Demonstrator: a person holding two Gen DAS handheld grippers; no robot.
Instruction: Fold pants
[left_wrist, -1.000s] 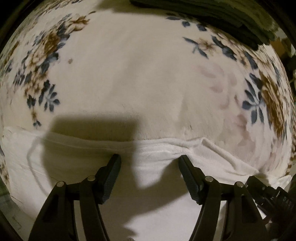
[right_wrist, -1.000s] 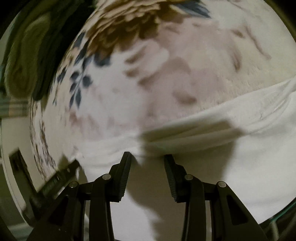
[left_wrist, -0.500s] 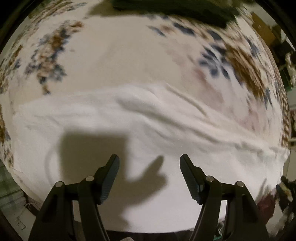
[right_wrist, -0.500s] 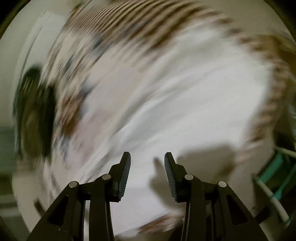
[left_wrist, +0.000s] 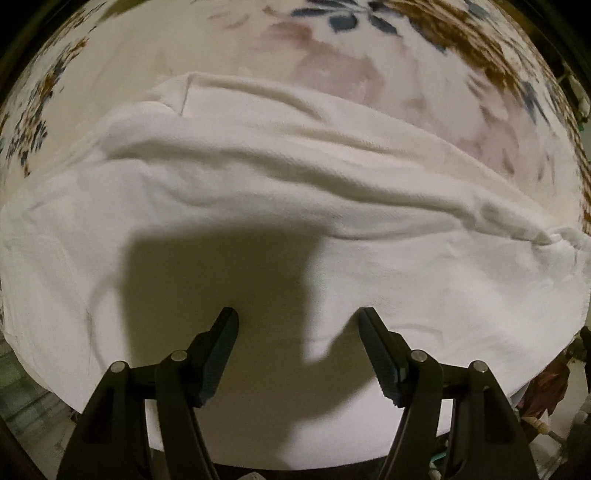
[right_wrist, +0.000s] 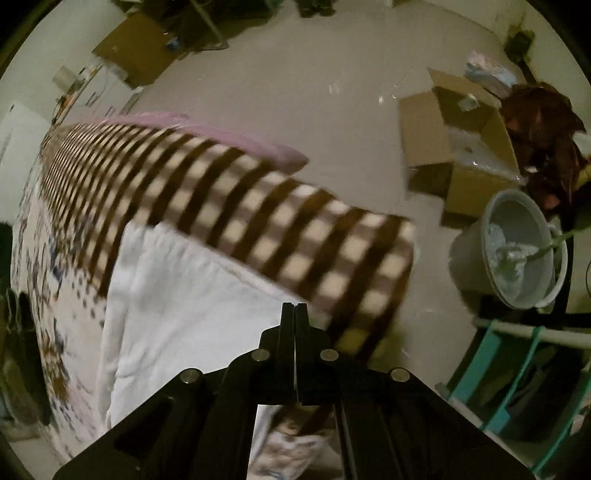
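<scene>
The white pants (left_wrist: 280, 192) lie folded over on the floral bedspread (left_wrist: 351, 70), with a thick rolled fold across the far side. My left gripper (left_wrist: 297, 317) is open and empty, hovering over the near part of the pants. In the right wrist view the pants (right_wrist: 177, 295) show as a white slab on the bed at lower left. My right gripper (right_wrist: 294, 308) is shut with nothing between its jaws, raised above the bed's corner.
A brown-and-cream checked bed edge (right_wrist: 280, 210) runs diagonally, with a pink sheet (right_wrist: 229, 136) under it. On the floor beyond stand cardboard boxes (right_wrist: 458, 147), a grey bucket (right_wrist: 517, 251) and a teal-framed rack (right_wrist: 524, 373).
Both grippers pulled back from the pants' fold. The right gripper swung away toward the bed's corner and closed. The left gripper stayed open and now sees the whole folded pants.
</scene>
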